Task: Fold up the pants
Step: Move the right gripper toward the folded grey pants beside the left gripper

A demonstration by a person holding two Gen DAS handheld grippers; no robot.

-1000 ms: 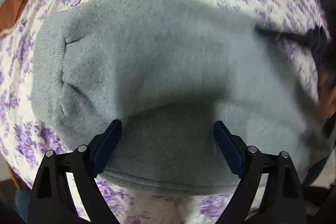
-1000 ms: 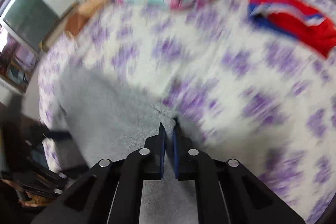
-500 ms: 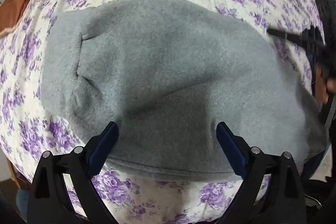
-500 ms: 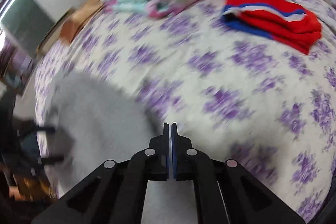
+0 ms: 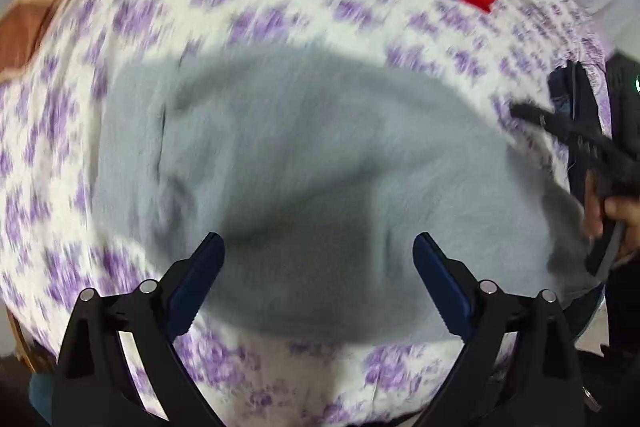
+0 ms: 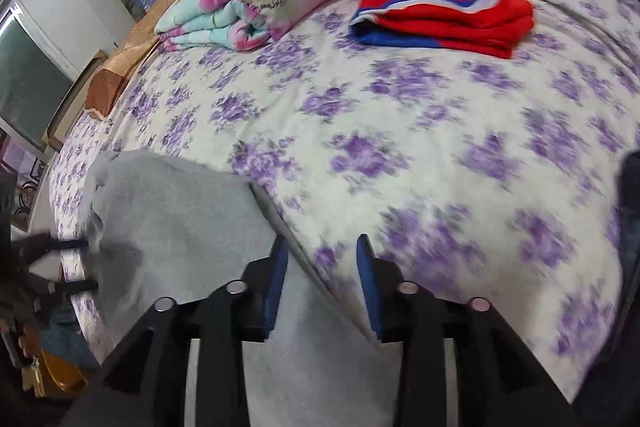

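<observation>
Both grippers hang empty over the gray pants (image 5: 304,163) folded on the near part of my flowered bedsheet (image 6: 400,131), the left gripper (image 5: 318,267) spread wide, the right gripper (image 6: 322,267) parted, probably because the fold now lies flat.

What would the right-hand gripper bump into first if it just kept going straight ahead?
Probably the flowered bedsheet: the open right gripper straddles the grey pants' edge, pointing across bare sheet. Depth is unclear.

Pants (image 5: 320,155): grey fleece cloth, matt, fuzzy. Bedsheet (image 6: 400,131): smooth printed cotton-like cloth. Left hand-held gripper (image 5: 318,267): matt black plastic, blue pads.
</observation>
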